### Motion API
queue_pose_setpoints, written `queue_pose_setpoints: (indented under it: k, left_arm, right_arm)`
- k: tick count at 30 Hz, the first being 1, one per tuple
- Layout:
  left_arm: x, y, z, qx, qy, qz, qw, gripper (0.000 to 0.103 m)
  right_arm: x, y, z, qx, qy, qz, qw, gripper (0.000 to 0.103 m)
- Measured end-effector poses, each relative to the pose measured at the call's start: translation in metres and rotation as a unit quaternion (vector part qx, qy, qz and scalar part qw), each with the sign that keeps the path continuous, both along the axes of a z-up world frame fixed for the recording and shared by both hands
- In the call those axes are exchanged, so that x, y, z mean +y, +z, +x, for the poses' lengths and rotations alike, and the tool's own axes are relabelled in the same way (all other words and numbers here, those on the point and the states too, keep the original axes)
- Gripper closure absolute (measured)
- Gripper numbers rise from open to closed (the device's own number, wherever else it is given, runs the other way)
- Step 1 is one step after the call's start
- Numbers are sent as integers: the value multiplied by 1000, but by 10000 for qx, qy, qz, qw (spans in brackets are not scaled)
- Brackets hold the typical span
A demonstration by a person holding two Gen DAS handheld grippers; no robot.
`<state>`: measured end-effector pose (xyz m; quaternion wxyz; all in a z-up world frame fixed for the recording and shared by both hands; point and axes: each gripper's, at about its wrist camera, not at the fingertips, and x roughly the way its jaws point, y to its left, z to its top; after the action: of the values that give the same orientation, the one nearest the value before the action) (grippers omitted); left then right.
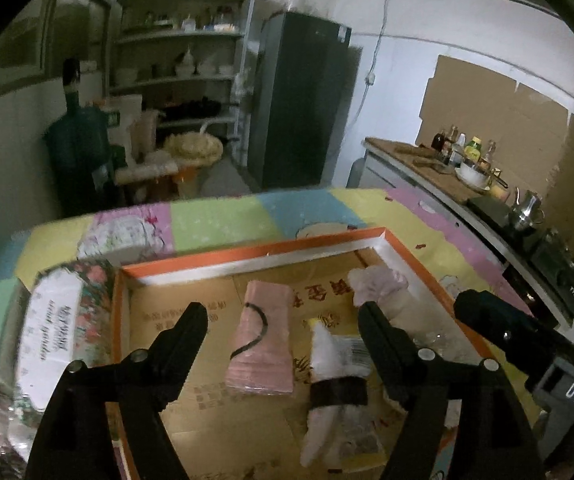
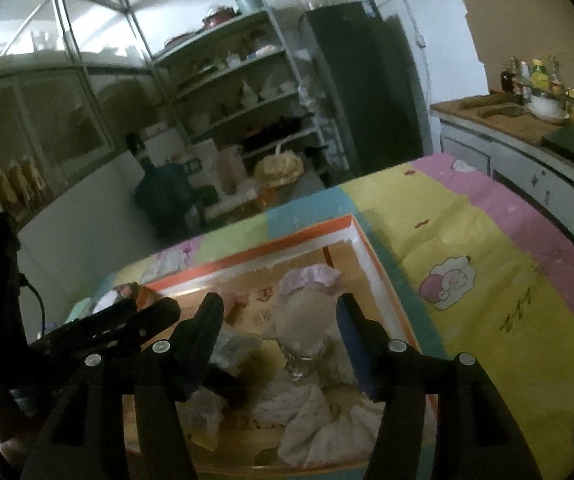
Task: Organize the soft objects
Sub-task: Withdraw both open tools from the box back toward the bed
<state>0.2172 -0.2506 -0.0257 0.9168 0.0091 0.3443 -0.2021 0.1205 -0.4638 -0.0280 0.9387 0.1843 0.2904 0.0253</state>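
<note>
We held both grippers, left [image 1: 283, 316] and right [image 2: 279, 312], wide and empty over the box [image 1: 247, 254]. The pink cloth [image 1: 265, 340] lay mid-box, the doll [image 2: 307, 320] near its far right corner. We judged it best to lower squarely before closing.

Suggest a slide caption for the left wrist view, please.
Open left gripper above an orange-rimmed cardboard tray holding a folded pink cloth and a banded white bundle.
</note>
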Motion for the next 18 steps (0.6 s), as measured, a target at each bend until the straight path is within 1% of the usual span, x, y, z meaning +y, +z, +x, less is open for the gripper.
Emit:
queue_pose_setpoints:
  k: [6, 8, 11, 15, 18]
  left_arm:
    - [0, 12, -22, -554, -5, 336, 9979, 25]
    - [3, 14, -28, -660, -54, 340, 9972, 23]
    - [6, 17, -34, -720, -159, 285, 9969, 17]
    - [12, 17, -40, -610, -272, 277, 9974, 16]
    - [16, 16, -46, -649, -166, 458, 9967, 16]
  right_arm:
    - [7, 7, -12, -175, -30, 33, 9998, 41]
    - [12, 9, -15, -181, -4, -15, 9998, 41]
    - [14, 9, -20, -192, 38, -16, 9998, 41]
    - [16, 14, -30, -256, 28, -37, 9997, 41]
    - [21, 18, -37, -328, 20, -91, 9994, 41]
